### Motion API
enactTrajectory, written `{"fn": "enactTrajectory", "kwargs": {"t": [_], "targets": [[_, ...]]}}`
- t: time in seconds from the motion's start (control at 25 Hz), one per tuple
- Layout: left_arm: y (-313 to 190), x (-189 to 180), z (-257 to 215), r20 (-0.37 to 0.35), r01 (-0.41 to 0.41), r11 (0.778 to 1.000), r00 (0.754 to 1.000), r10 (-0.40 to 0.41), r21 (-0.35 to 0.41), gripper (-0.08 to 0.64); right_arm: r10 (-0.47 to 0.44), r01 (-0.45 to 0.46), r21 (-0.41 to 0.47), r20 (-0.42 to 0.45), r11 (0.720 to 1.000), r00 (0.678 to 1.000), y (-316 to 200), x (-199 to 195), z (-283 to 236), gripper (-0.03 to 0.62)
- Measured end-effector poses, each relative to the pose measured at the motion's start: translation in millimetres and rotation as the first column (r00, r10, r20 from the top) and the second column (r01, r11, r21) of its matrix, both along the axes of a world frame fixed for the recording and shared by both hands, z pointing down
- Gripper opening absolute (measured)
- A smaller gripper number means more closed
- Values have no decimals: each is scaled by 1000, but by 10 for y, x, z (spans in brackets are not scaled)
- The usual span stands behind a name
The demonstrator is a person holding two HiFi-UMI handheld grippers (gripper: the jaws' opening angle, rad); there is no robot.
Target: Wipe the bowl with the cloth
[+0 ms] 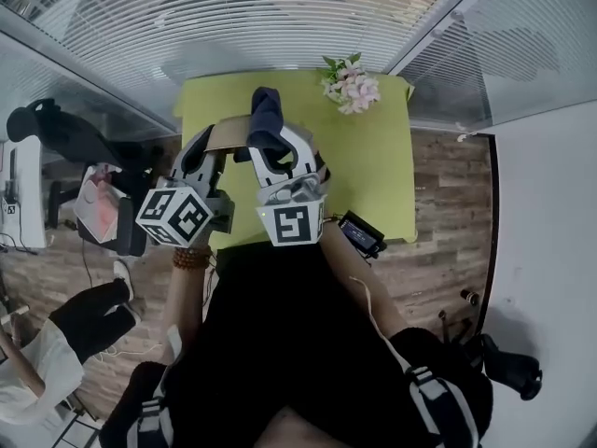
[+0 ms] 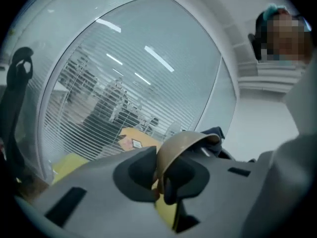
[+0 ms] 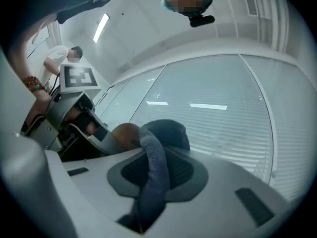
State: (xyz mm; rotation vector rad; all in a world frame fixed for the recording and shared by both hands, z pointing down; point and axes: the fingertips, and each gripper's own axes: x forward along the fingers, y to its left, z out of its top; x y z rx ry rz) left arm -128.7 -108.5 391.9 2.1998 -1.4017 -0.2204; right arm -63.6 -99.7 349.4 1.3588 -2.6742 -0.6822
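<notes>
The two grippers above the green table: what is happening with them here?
A person holds a gripper in each hand above the green table. The left gripper has its jaws pinched on the rim of a brown bowl, held up in the air. The right gripper has its jaws closed on a dark blue cloth, whose bunched end is right at the bowl, so wiping seems under way; real contact is hard to tell. A bunch of flowers is at the table's far edge.

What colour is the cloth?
Dark blue. The cloth shows best in the right gripper view.
</notes>
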Motion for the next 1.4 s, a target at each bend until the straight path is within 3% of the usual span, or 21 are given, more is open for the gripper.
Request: {"fn": "enactTrajectory", "kwargs": {"t": [0.12, 0.2, 0.28, 0.36, 0.44, 0.48, 0.52, 0.56, 0.64, 0.72, 0.76, 0.8, 0.84, 0.88, 0.92, 0.96, 1.04, 1.2, 1.28, 1.32, 1.4], "targets": [[41, 24, -18, -151, -7, 1000, 988, 6, -8, 49, -6, 7, -20, 41, 1000, 999, 19, 34, -9, 66], [72, 38, -22, -277, -6, 1000, 961, 3, -12, 51, -2, 7, -46, 113, 999, 994, 34, 87, -23, 66], [103, 44, 2, -455, -10, 999, 890, -6, -33, 51, -10, 36, -94, 263, 995, 965, 24, 127, -92, 64], [124, 66, 21, -642, -26, 998, 766, -13, -51, 51, -34, 91, -126, 398, 988, 917, 10, 124, -198, 60], [131, 87, 24, -755, -39, 998, 656, -7, -44, 51, -57, 135, -145, 448, 980, 892, 2, 89, -225, 60], [127, 94, 47, -771, -44, 998, 637, -3, -40, 51, -60, 141, -154, 438, 978, 897, -12, 73, -187, 61], [118, 105, 99, -760, -52, 998, 650, 2, -42, 52, -55, 133, -169, 404, 977, 913, -40, 64, -106, 60], [106, 117, 180, -721, -65, 996, 693, 6, -54, 63, -43, 114, -189, 344, 975, 938, -80, 64, 15, 58], [81, 92, 379, -567, -74, 992, 823, 3, -102, 78, -9, 44, -216, 156, 975, 988, -136, 86, 287, 58], [38, -20, 512, -307, -15, 993, 951, -23, -121, 116, 25, -31, -149, -42, 988, 999, -109, 91, 428, 57], [20, -51, 559, -125, 15, 994, 992, -28, -105, 123, 34, -45, -82, -122, 996, 992, -67, 69, 431, 61], [16, -50, 599, 84, 29, 997, 996, -22, -74, 123, 35, -38, -14, -192, 999, 981, -12, 24, 412, 60], [22, -28, 623, 282, 27, 999, 959, -16, -34, 129, 27, -16, 47, -257, 999, 966, 50, -42, 392, 57], [33, -1, 623, 425, 17, 1000, 905, -16, 2, 112, 22, 9, 97, -309, 995, 951, 108, -110, 380, 57], [45, 15, 602, 485, 10, 1000, 874, -20, 23, 77, 21, 22, 126, -334, 992, 942, 144, -153, 373, 55], [54, 17, 568, 450, 12, 1000, 893, -21, 22, 73, 22, 20, 126, -326, 992, 945, 147, -154, 373, 55], [60, -9, 499, 206, 25, 999, 978, -17, -35, 20, 15, 1, 67, -253, 998, 967, 91, -83, 387, 54], [62, 2, 411, -54, 28, 996, 998, -33, -84, 21, -4, 3, -27, -58, 1000, 998, 43, 10, 312, 55], [66, 7, 366, -264, 20, 994, 963, -48, -106, 26, -25, 30, -77, 68, 997, 997, 20, 31, 242, 57], [77, 15, 363, -390, 12, 992, 919, -60, -125, 26, -40, 60, -118, 170, 991, 985, -4, 41, 206, 55], [104, 69, 355, -627, -28, 989, 775, -71, -147, 26, -60, 148, -216, 368, 965, 928, -53, 48, 179, 54]]}}
